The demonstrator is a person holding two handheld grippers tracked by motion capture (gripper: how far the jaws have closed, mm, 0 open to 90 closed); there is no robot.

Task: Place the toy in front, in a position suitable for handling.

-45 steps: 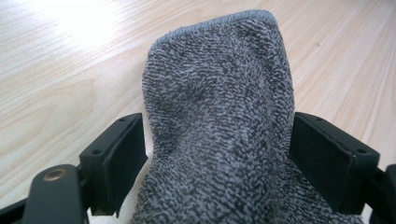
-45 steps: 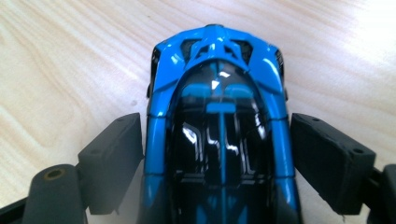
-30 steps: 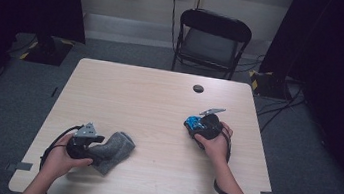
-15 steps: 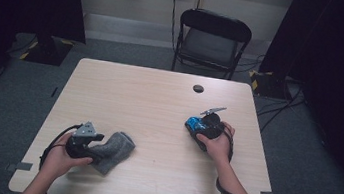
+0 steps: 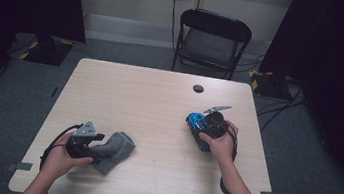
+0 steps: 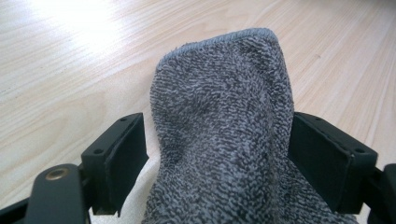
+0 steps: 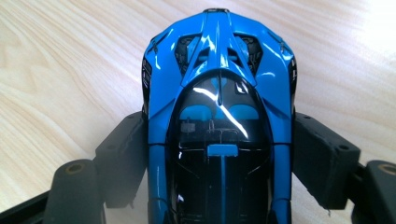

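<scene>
A grey terry cloth (image 6: 219,116) lies bunched between the two black jaws of my left gripper (image 6: 217,149), which is shut on it. In the high view that gripper (image 5: 100,149) rests low at the table's near left, with the cloth (image 5: 116,149) spreading to its right on the wood. A glossy blue and black toy car (image 7: 219,93) sits between the jaws of my right gripper (image 7: 219,154), both pads against its sides. From above, the car (image 5: 195,121) and the right gripper (image 5: 201,127) are at the table's right side, with the hand behind them.
The light wooden table (image 5: 159,100) has a small black round disc (image 5: 198,88) near its far edge. A black folding chair (image 5: 212,42) stands behind the table. Cables trail from both grippers toward the near edge.
</scene>
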